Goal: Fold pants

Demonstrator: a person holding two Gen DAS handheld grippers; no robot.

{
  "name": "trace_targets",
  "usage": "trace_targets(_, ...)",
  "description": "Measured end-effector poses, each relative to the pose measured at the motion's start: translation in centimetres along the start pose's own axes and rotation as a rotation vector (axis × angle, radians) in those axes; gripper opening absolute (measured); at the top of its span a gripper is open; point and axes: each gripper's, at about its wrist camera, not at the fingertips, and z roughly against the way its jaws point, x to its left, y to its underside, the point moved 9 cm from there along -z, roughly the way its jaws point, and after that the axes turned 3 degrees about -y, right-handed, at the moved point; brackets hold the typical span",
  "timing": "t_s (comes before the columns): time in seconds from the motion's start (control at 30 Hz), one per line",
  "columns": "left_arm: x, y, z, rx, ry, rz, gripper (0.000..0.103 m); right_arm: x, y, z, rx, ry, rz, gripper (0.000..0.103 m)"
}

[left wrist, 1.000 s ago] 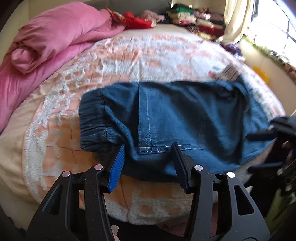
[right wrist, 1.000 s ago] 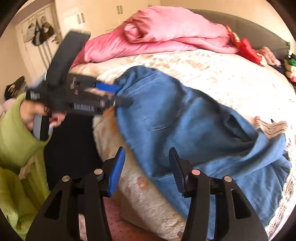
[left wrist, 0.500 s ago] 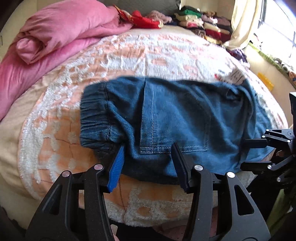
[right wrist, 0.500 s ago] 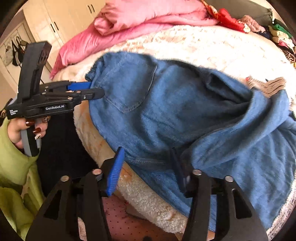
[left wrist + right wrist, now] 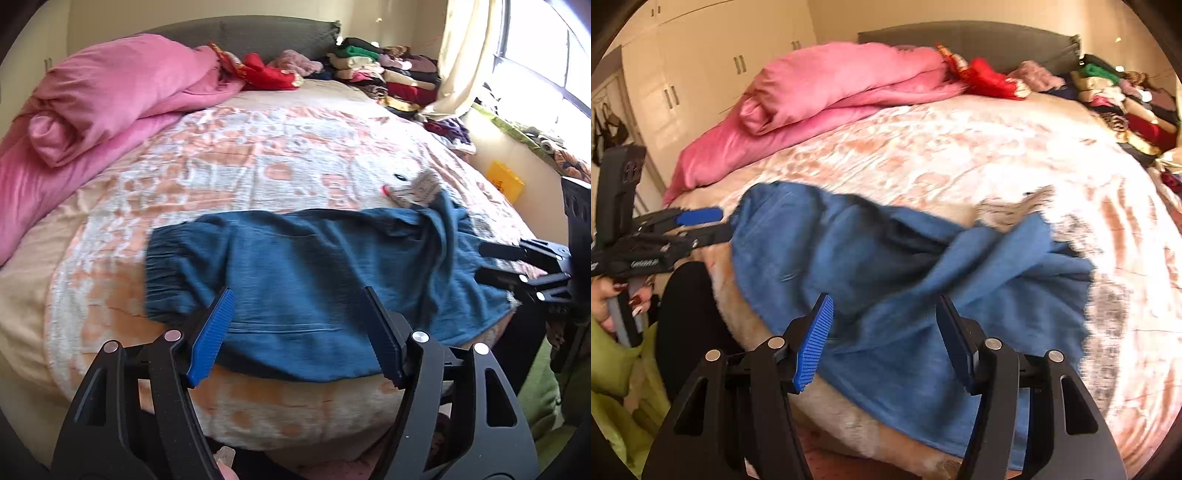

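Note:
Blue denim pants (image 5: 314, 273) lie across the near edge of the bed, elastic waistband (image 5: 162, 273) to the left, legs bunched to the right. In the right wrist view the pants (image 5: 886, 266) are rumpled with a twisted fold. My left gripper (image 5: 299, 332) is open and empty, hovering just above the pants' near edge. My right gripper (image 5: 884, 332) is open and empty over the leg end. Each gripper shows in the other's view, the right (image 5: 517, 266) and the left (image 5: 683, 229).
The bed has a peach and white blanket (image 5: 258, 158). A pink duvet (image 5: 110, 96) is piled at the far left. Stacked clothes (image 5: 388, 74) sit at the far right by a curtain. A small patterned cloth (image 5: 413, 188) lies beyond the pants. Wardrobes (image 5: 683, 74) stand at left.
Both grippers have pulled back and up from the pants. The views now tilt higher, showing more of the bed. The pants lie where they were.

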Motion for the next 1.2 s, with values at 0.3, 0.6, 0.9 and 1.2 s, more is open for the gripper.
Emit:
trace_targets(0.3, -6.7, 0.8, -2.5, 0.07, 0.137, -0.076, 0.062, -4.5, -1.2, 2.0, -0.047, 0.07, -0.089, 0.057)
trace_targets(0.6, -12.4, 1.1, -5.8, 0.136, 0.257, -0.123, 0.062, -6.4, -5.1, -0.5, -0.016, 0.083, -0.054, 0.057)
trace_targets(0.9, -14.8, 1.6, -9.8, 0.249, 0.342, -0.047, 0.04, -8.3, -7.7, -7.5, 0.099, 0.131, -0.031, 0.057)
trace_targets(1.2, -17.3, 2.5, -8.9, 0.236, 0.379, -0.129, 0.016, -11.2, -7.3, -13.5, 0.214, 0.243, -0.061, 0.055)
